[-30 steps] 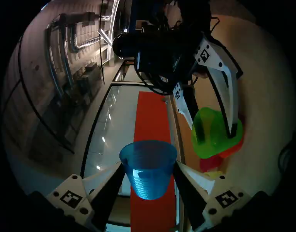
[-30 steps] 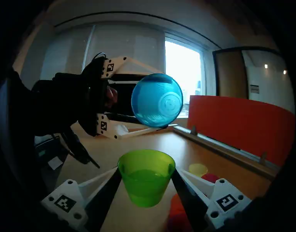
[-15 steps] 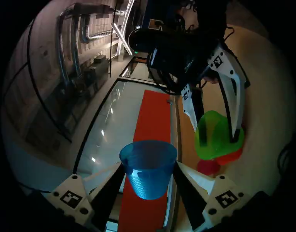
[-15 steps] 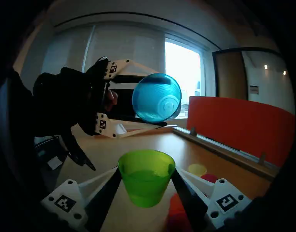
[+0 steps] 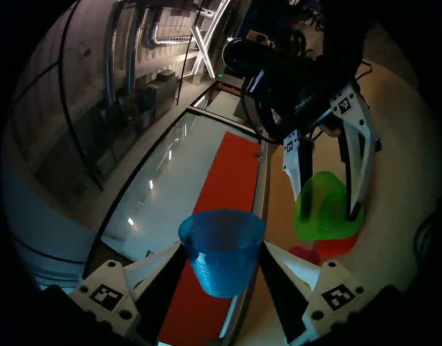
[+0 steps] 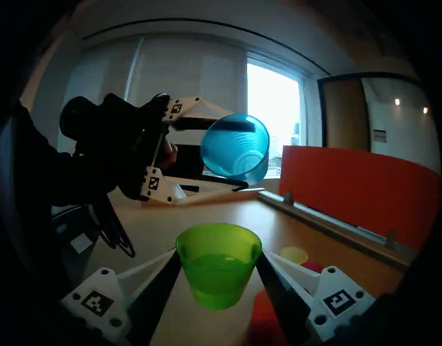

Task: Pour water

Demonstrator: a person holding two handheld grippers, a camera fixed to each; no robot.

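Note:
A translucent blue cup (image 5: 222, 256) sits between the fingers of my left gripper (image 5: 222, 248), which is shut on it. In the right gripper view this blue cup (image 6: 235, 153) hangs tipped on its side in the left gripper (image 6: 244, 153), above and behind the green cup, with a gloved hand behind it. My right gripper (image 6: 219, 256) is shut on a green cup (image 6: 219, 271), held upright, with what looks like liquid in its lower half. In the left gripper view the right gripper (image 5: 328, 216) holds the green cup (image 5: 325, 207) over the wooden table (image 5: 388, 190).
A red partition (image 6: 365, 190) runs along the table's far edge, seen also as the red partition (image 5: 221, 202). A yellow cup (image 6: 294, 254) and a red cup (image 6: 311, 266) stand on the wooden table (image 6: 221, 213) beyond the green cup. An orange cup (image 5: 335, 247) lies under it.
The left gripper has rotated: the blue cup's base no longer faces the right camera and its side now shows. The green cup has stayed still in the right gripper.

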